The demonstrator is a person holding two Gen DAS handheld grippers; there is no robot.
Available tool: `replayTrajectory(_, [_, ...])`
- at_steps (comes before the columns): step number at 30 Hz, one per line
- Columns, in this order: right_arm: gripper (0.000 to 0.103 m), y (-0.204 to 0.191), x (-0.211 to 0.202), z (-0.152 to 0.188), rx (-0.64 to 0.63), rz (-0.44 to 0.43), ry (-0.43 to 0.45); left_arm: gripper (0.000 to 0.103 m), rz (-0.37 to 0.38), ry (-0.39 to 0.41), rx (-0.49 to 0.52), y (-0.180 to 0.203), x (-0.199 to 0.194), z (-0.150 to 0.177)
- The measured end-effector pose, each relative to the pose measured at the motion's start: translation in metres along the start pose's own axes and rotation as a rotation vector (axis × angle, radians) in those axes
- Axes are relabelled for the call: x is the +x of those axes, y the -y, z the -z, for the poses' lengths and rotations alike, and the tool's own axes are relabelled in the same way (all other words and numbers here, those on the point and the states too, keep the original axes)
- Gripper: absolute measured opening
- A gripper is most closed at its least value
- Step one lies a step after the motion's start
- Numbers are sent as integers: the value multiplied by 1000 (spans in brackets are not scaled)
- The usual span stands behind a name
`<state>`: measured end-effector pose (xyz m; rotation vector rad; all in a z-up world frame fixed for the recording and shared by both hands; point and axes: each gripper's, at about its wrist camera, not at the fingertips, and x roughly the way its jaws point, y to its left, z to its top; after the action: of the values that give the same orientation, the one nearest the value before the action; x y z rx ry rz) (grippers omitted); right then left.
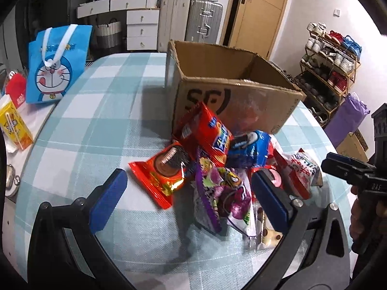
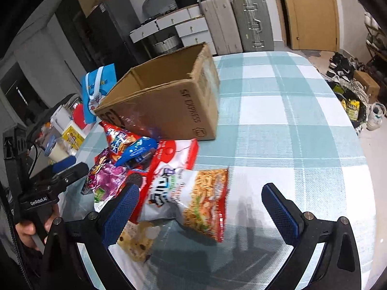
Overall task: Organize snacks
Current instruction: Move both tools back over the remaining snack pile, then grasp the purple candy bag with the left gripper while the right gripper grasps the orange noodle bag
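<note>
the snack pile (image 1: 225,169) lies on the checked tablecloth (image 1: 96,125) against the cardboard box (image 1: 232,89), at twelve to one o'clock from the left gripper (image 1: 188,193), whose fingers are spread. the right gripper (image 2: 205,207) is spread too, the noodle packet (image 2: 191,200) at eleven o'clock between its fingers.

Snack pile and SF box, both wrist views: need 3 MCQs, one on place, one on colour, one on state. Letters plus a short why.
1. Where does the snack pile lie relative to the cardboard box?
A. inside it
B. on the table against its printed side
C. on the floor

2. What colour is the cartoon bag behind the table?
A. blue
B. green
C. black

3. What state are the right tongs in?
A. shut on a packet
B. open, holding nothing
C. out of view

Answers:
1 B: packets rest on the checked tablecloth at the foot of the box.
2 A: its face is bright blue with white handles.
3 B: the jaws stand wide apart, with the noodle-snack bag lying on the cloth between them.
</note>
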<state>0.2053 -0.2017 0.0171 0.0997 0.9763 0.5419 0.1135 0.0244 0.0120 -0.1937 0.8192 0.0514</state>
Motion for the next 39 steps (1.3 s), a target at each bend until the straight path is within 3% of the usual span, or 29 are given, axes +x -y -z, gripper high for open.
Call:
replayTrajectory(7, [103,11,2,5,45,23,7,102,45,30,17,2,0,-1])
replayTrajectory(11, [103,9,7,7,46,24,-2,100,84,6,46,7,2,0])
replayTrajectory(15, [103,6,11,6,42,18,-6,95,110,-9,68,11,4,1])
replayTrajectory(19, [103,6,12,6,48,12,-8,76,123,-71,68,13,14,2])
replayTrajectory(26, [103,5,15,7,45,0,-11,65,166,-148,66,21,32,9])
replayTrajectory(29, [103,4,17,7,41,2,-14,53,156,-162,62,26,40,9])
replayTrajectory(39, [103,5,21,7,62,-43,-18,48,170,-135,48,21,37,8])
